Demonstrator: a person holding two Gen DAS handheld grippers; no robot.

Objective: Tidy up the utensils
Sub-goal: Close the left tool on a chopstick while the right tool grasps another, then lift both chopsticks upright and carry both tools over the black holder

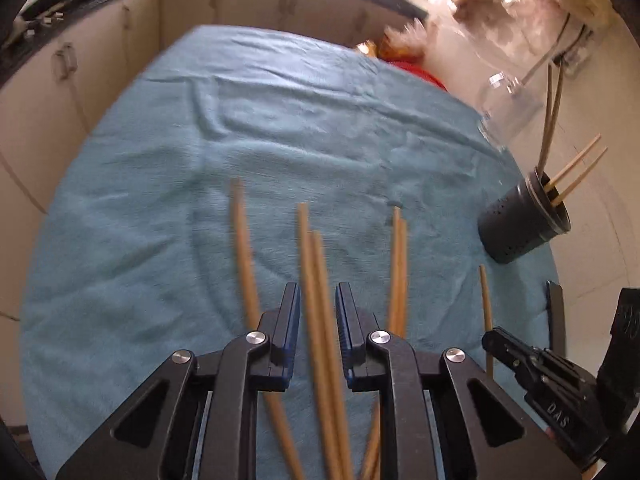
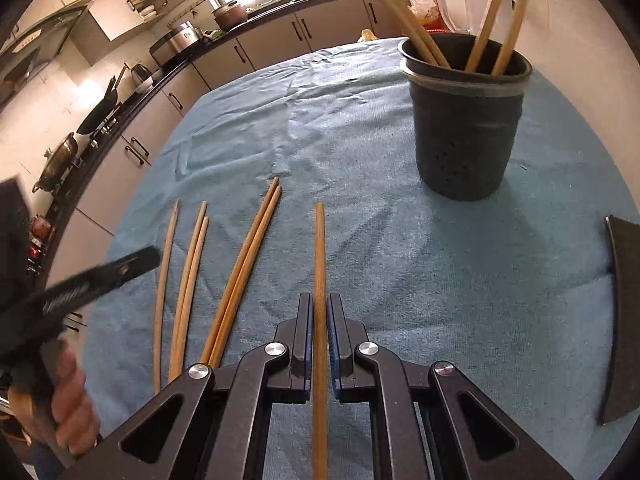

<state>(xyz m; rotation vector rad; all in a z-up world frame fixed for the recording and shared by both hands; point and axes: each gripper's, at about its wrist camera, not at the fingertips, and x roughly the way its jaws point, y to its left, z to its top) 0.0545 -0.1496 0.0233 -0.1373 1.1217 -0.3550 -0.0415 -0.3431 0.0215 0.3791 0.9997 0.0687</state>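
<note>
The far half of the surface (image 2: pixel 320 128), under the blue towel (image 1: pixel 260 128), lies bare, so a tool could pass there freely. Nearer, loose chopsticks (image 2: pixel 188 280) lie side by side and fill the left and middle part. The dark holder (image 2: pixel 464 128) stands at the right with sticks leaning out above it. A dark flat mat (image 2: pixel 624 320) lies on the right edge.

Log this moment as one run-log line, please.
right gripper: shut on single chopstick | left gripper: open around chopstick pair | holder: upright on blue cloth
</note>
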